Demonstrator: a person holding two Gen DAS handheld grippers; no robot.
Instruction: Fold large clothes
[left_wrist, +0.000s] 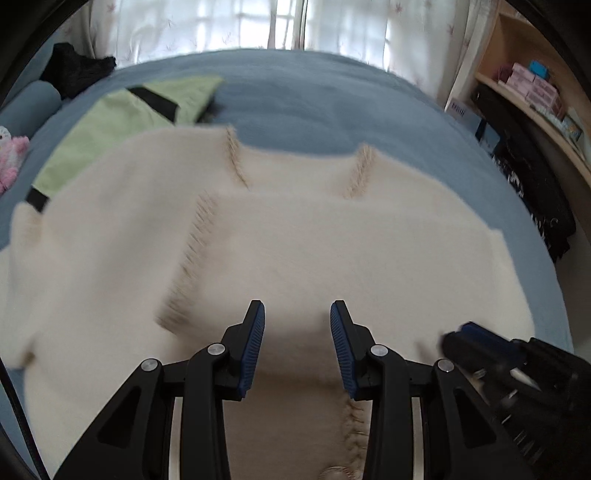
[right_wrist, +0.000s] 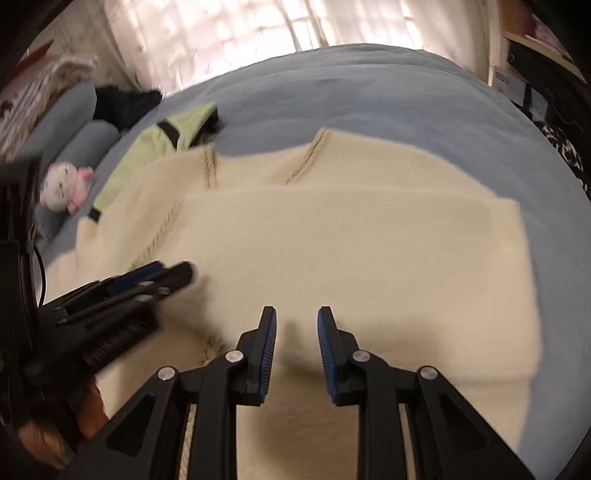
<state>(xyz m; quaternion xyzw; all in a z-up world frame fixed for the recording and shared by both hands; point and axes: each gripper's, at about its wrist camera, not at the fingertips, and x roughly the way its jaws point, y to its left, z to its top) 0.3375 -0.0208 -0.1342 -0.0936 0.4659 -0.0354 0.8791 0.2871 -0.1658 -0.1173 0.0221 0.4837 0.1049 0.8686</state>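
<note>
Both the left gripper (left_wrist: 297, 314) and right gripper (right_wrist: 296, 319) hover with fingers spread, holding nothing, above the cream sweater (left_wrist: 332, 240) on the blue bed (left_wrist: 314, 99)

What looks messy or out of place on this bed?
Mainly the green garment: it lies crumpled, partly tucked under the cream sweater at the bed's left side. A black garment sits bunched beyond it. The sweater itself lies flat, one sleeve folded across. Nothing looks damaged or spilled.

My sweater (left_wrist: 295, 251) is cream with tan stitched seams; the bedspread (left_wrist: 314, 99) is blue; far left lies a light-green garment (left_wrist: 110, 122) with black bands.
</note>
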